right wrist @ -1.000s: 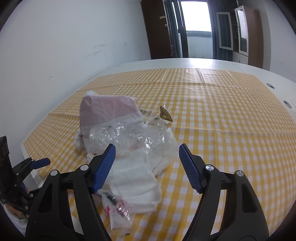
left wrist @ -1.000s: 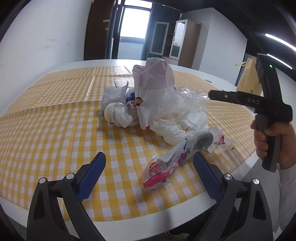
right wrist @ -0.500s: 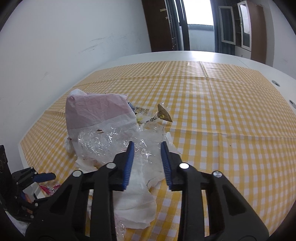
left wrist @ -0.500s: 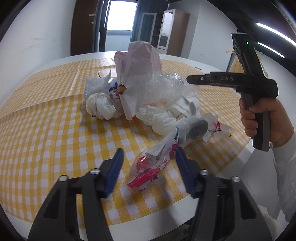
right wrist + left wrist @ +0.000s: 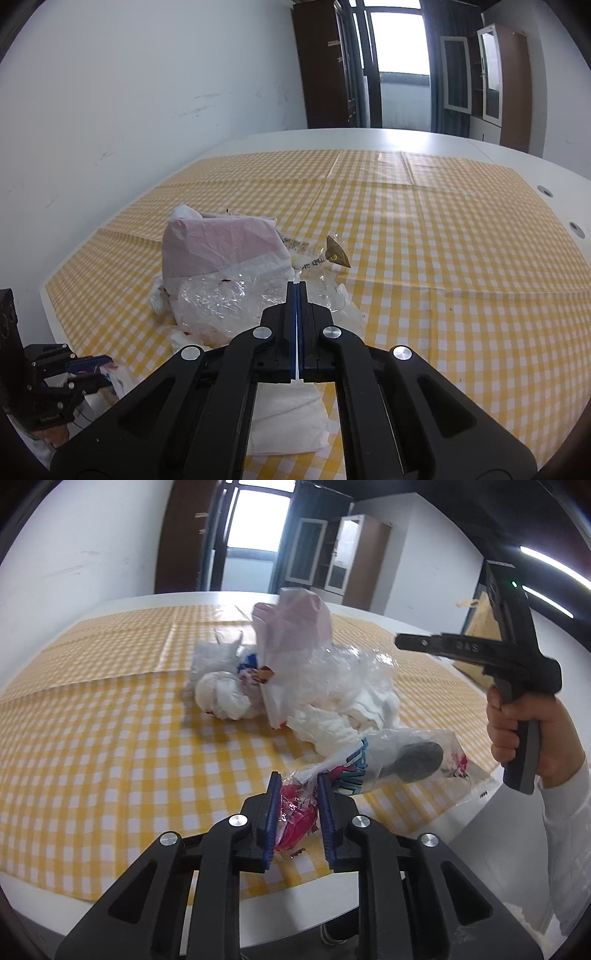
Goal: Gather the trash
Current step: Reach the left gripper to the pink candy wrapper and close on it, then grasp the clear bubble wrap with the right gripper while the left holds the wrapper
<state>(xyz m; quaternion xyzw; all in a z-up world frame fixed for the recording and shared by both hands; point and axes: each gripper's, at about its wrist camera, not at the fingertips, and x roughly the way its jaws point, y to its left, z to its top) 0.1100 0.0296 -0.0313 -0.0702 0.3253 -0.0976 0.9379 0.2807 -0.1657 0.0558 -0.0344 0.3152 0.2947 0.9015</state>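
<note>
Both tools had closed since the earlier frame: my left tool (image 5: 295,805) clamped the red wrapper (image 5: 295,812) at the surface's (image 5: 110,738) near edge; right tool (image 5: 296,325) shut empty. The trash pile (image 5: 314,686) remained uncollected.

Your way ahead is blocked by the trash pile (image 5: 229,280); the checked cloth (image 5: 461,258) to its right lies open.

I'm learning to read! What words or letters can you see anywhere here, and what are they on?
"DAS": raised letters on the black bar of the right gripper, in the left wrist view; a bit blurry.
Dark print on the clear wrapper by the pink bag: too small to read.
Blue and red print on the snack wrapper in the left gripper: unreadable.
</note>
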